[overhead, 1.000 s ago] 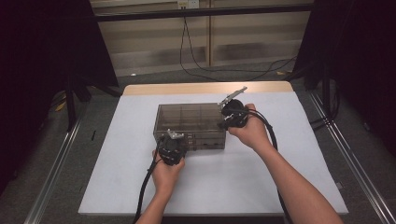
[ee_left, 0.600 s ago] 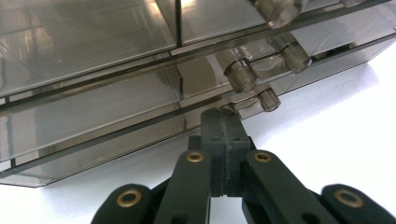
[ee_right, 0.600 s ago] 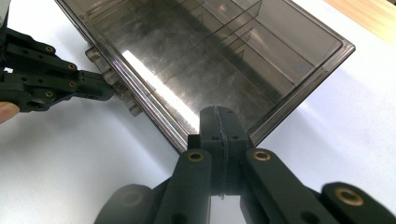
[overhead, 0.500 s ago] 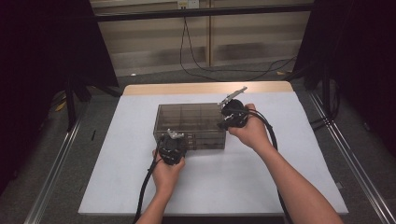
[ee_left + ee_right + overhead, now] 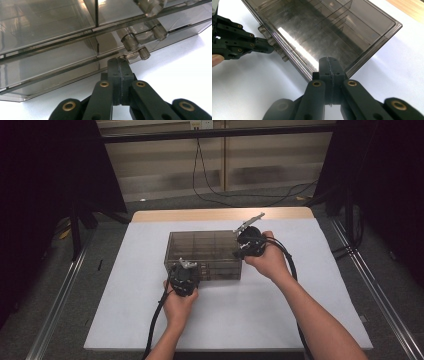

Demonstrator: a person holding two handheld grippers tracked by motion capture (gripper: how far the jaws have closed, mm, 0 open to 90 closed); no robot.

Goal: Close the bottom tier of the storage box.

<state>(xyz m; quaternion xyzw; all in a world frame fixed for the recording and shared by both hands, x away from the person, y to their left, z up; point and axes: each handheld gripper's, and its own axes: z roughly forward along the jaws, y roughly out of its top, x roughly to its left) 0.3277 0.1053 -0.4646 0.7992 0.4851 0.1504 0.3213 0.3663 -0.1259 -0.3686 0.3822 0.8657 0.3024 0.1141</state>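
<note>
A smoky see-through drawer box [image 5: 205,251] stands on the white table top [image 5: 310,290]. My left gripper [image 5: 187,266] is shut at the box's front face. In the left gripper view its closed tips [image 5: 120,63] touch a small clear knob of the lowest drawer, with bigger knobs [image 5: 130,41] just above; whether the knob is pinched I cannot tell. My right gripper [image 5: 238,251] is shut at the box's top right front corner. In the right gripper view its tips [image 5: 329,62] rest against the rim of the box [image 5: 324,27], and the left gripper [image 5: 268,47] shows at the drawer knobs.
A wooden strip [image 5: 220,214] edges the table's far side. Metal rails [image 5: 60,295] run along both sides on the floor. Cables [image 5: 240,195] lie on the floor behind the table, and dark curtains stand left and right.
</note>
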